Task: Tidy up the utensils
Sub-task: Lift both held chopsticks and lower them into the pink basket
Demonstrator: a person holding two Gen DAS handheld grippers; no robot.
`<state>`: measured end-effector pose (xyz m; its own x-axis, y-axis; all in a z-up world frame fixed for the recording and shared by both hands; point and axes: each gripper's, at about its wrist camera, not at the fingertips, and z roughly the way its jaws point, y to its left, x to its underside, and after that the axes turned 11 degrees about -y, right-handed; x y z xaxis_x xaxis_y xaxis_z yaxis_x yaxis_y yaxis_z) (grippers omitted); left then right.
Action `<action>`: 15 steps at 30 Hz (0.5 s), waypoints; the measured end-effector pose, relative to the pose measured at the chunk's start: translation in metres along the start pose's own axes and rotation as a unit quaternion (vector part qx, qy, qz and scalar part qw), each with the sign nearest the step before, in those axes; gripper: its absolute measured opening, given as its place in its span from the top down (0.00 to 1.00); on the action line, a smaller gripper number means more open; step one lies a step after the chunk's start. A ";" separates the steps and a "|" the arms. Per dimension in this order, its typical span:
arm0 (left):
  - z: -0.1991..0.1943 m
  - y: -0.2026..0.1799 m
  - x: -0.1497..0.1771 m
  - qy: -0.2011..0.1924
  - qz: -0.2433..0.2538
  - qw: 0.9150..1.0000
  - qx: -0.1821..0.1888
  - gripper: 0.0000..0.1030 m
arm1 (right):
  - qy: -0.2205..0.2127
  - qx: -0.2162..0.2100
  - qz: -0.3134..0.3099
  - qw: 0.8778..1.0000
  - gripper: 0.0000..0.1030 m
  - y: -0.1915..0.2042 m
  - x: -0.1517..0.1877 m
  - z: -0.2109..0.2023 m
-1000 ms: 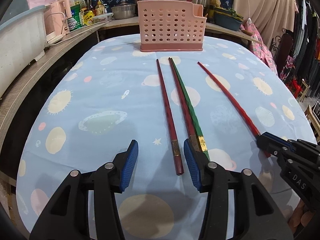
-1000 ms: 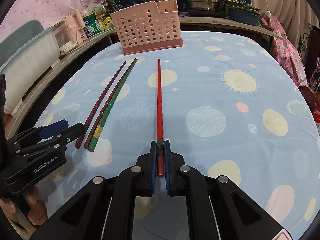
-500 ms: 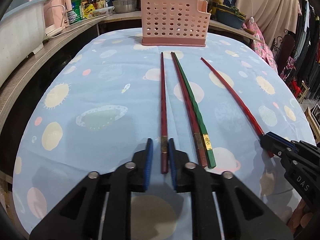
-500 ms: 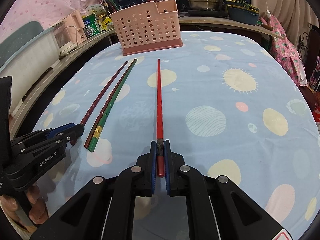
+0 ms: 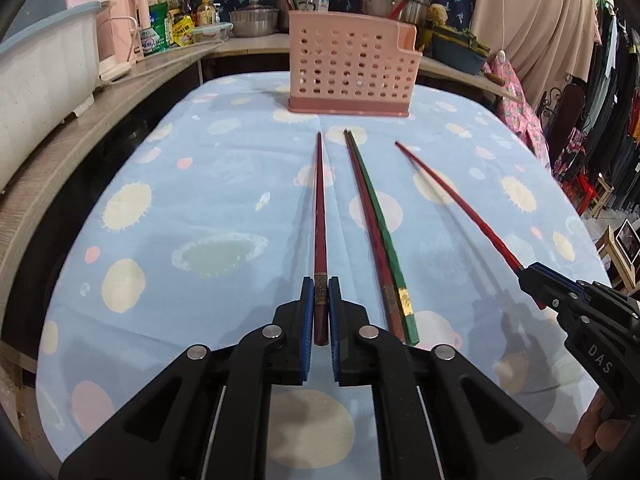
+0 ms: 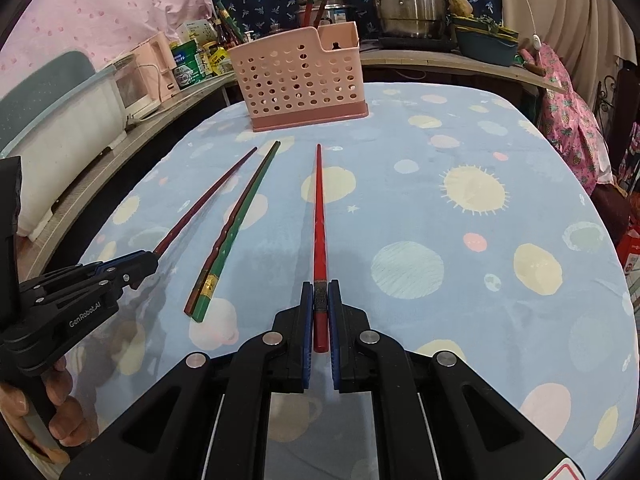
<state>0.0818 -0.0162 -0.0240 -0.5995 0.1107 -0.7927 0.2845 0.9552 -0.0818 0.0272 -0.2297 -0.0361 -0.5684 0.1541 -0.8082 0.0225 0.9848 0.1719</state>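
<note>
Left gripper (image 5: 321, 307) is clamped on a maroon chopstick (image 5: 320, 216), right gripper (image 6: 320, 309) on a red chopstick (image 6: 319, 216). Green pair (image 5: 380, 236) lies between them on the cloth (image 5: 200, 200), basket (image 5: 352, 68) beyond.

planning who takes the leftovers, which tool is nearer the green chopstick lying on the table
Left. The left tool, shut on the dark red chopstick, sits right beside the green chopstick. The right tool, shut on the bright red chopstick, is farther to its right.

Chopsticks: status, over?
Left gripper shut on dark red chopstick. Right gripper shut on red chopstick. Green pair on cloth. Path to basket unobstructed.
</note>
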 end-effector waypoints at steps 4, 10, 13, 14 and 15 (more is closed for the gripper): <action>-0.015 0.005 -0.019 -0.025 -0.005 1.000 0.002 0.93 | -0.025 0.002 0.002 1.000 0.94 -0.003 -0.018 -0.013; -0.033 0.010 -0.055 -0.066 -0.008 0.998 -0.001 0.93 | -0.063 0.002 0.005 0.998 0.93 -0.011 -0.051 -0.029; -0.038 0.012 -0.073 -0.085 -0.011 0.996 -0.003 0.93 | -0.083 0.000 0.008 0.996 0.94 -0.014 -0.069 -0.034; -0.040 0.013 -0.079 -0.091 -0.012 0.996 -0.004 0.93 | -0.090 -0.001 0.008 0.996 0.94 -0.014 -0.076 -0.036; -0.042 0.014 -0.087 -0.099 -0.013 0.995 -0.004 0.93 | -0.097 -0.002 0.008 0.995 0.94 -0.014 -0.083 -0.037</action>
<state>0.1064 -0.0007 0.0688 -0.4478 0.0310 -0.8936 0.2642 0.9594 -0.0991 0.0439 -0.2595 0.0493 -0.3992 0.1823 -0.8986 0.0267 0.9819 0.1874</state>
